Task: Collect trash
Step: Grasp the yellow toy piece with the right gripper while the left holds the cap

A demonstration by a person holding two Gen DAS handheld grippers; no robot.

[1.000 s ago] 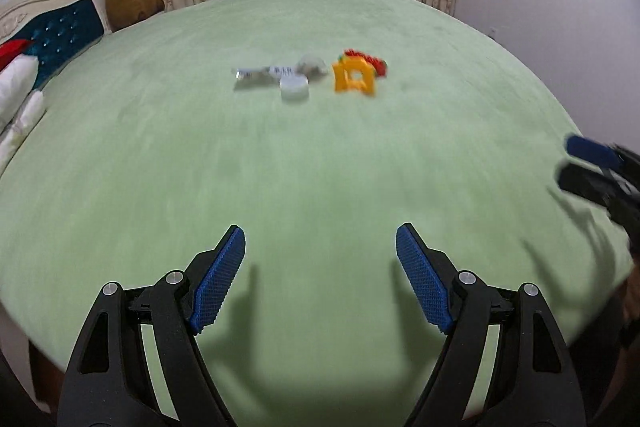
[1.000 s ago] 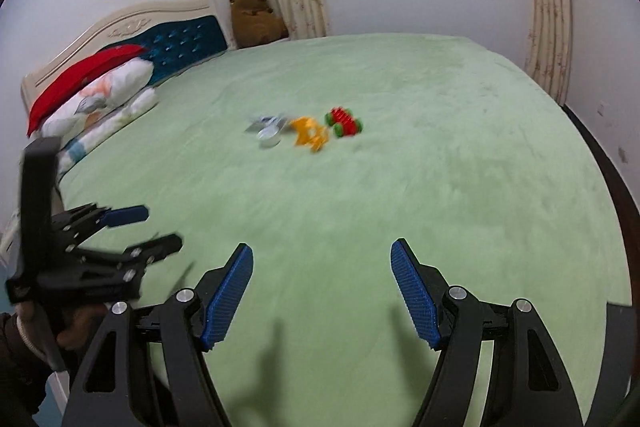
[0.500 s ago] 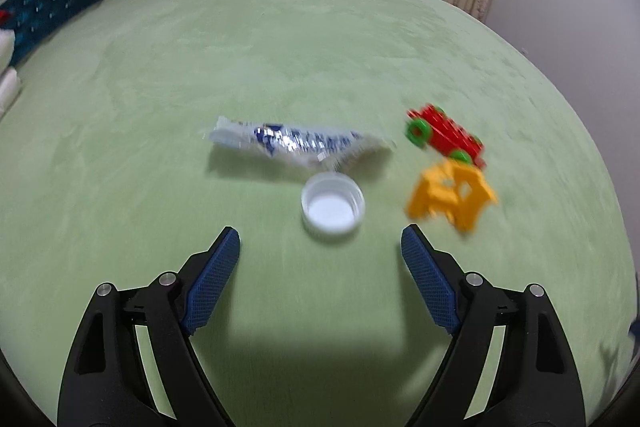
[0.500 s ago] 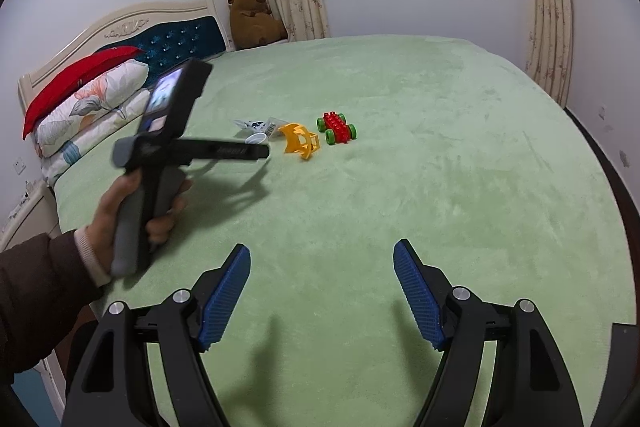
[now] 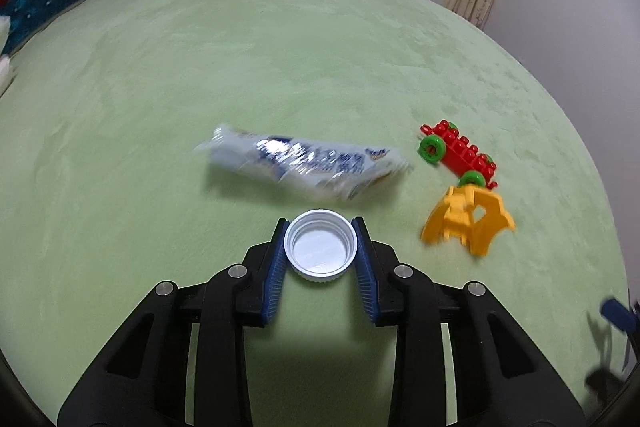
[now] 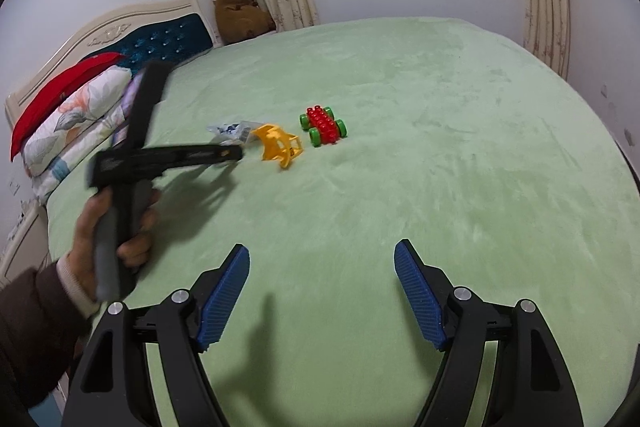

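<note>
In the right wrist view, a red pillow (image 6: 60, 83) and a floral pillow (image 6: 76, 119) lie stacked at the far left against the blue tufted headboard (image 6: 160, 41), and a brown plush bear (image 6: 240, 13) sits in the corner beside the curtain. A person's left hand (image 6: 116, 227), in a dark sleeve, holds the left claw (image 5: 320, 247) out over the green bed cover (image 6: 440, 167).

The left claw has just been closing, and its blue pads (image 5: 276, 267) now sit narrow against both sides of a white bottle cap (image 5: 321, 247), which lies open side up on the cover. The cap is gripped between them. Just beyond the cap lies a crinkled blue and white wrapper (image 5: 304, 163), stretched left to right, close to the cap but apart from it. To the right of the cap and wrapper sits a yellow toy piece (image 5: 468, 219), and just behind it, touching or nearly so, a red toy car with green wheels (image 5: 460, 155).

The right claw (image 6: 322, 297) hangs over bare cover nearer the foot of the bed, well apart from the litter, its blue pads spread wide with nothing between them.
</note>
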